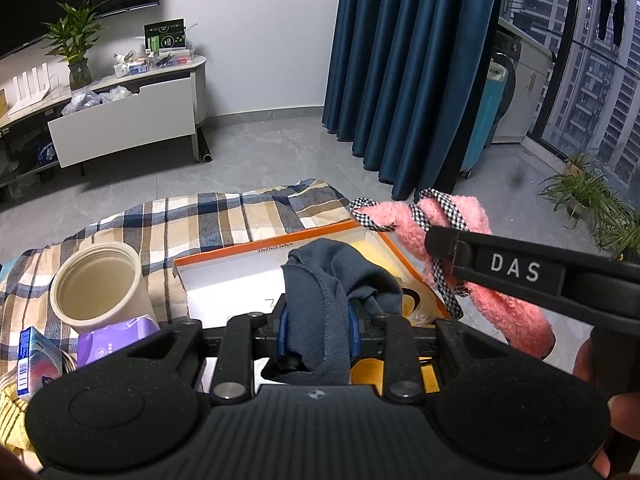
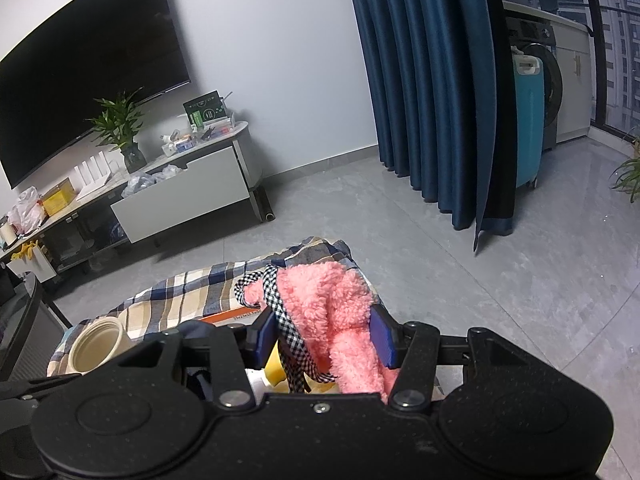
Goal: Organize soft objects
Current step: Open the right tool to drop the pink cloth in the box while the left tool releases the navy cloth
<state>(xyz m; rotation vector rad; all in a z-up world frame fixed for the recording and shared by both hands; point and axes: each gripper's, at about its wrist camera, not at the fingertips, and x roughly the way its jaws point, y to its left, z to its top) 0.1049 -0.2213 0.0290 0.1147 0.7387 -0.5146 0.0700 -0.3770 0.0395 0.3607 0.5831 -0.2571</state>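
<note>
Gripping on both sides right now: my left claw (image 1: pixel 316 332) is clenched on a dark blue-grey cloth (image 1: pixel 336 276), and my right claw (image 2: pixel 326 338) is clamping a fluffy pink cloth (image 2: pixel 340 312) with black-and-white checked trim. Both pieces are hanging in the air above the orange-rimmed box (image 1: pixel 240 254), which is sitting on the worktop under a plaid cover (image 1: pixel 160 224).

I'm judging the grey cloth as light and limp; it is drooping over the blue pads (image 1: pixel 285 328) and folding on itself, so it should drop wherever I release it rather than lie flat. Holding it near a bunched middle seems fine for carrying, though a corner would be better for spreading. The pink one looks thicker and springier, filling the gap between the pads, and its trim is dangling in loops that could snag on the box rim.

Moving outward, a cream open-topped canister (image 1: pixel 98 286) is standing left of the box, with a purple packet (image 1: pixel 116 340) just beside it.

Much is hidden from me: the claw bodies are blocking the near half of the box, something yellow inside is only partly showing, and I cannot tell how far each cloth hangs below the pads.
</note>
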